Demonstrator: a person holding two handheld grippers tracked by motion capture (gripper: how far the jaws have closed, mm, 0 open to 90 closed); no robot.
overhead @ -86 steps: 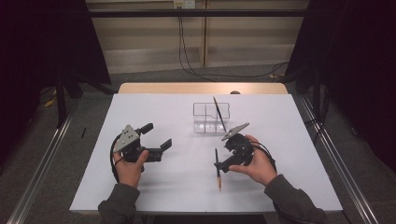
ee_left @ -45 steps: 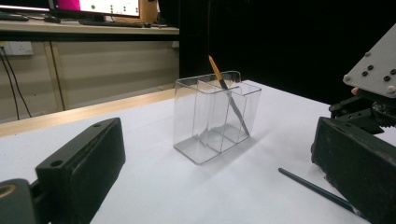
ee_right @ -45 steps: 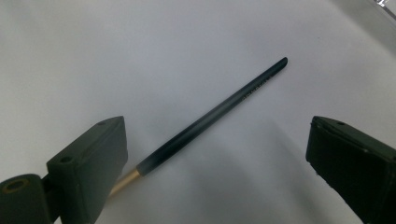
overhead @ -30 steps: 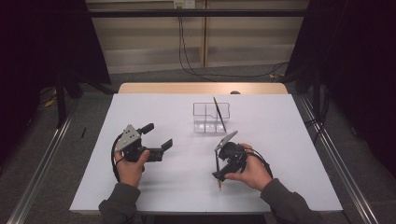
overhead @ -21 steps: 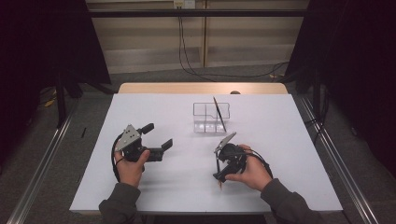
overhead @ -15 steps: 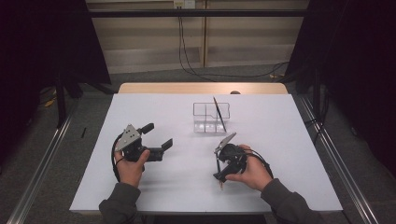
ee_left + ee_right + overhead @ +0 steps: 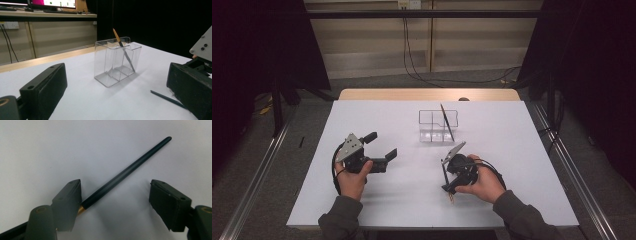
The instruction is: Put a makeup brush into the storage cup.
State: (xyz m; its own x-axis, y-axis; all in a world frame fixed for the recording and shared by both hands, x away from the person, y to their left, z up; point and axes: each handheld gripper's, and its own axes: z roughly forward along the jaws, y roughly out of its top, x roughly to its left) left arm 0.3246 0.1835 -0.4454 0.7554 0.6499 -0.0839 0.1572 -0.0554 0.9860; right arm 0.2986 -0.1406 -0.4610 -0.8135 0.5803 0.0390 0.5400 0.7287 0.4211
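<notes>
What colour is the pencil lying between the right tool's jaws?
Dark green shaft with a gold band, on the pencil; right gripper view shows it best.

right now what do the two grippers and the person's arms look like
Both the left gripper and the right gripper are black with blocky two-part jaws, each topped by a grey three-cornered plate and trailing a black cable. The person wears dark grey-green long sleeves.

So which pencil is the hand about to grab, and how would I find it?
Look at the white table, then at the right gripper near its front edge. Between its open jaws, which have just been closing, a dark pencil with a gold band lies flat on the table. The other pencil stands leaning in the clear box farther back.
</notes>
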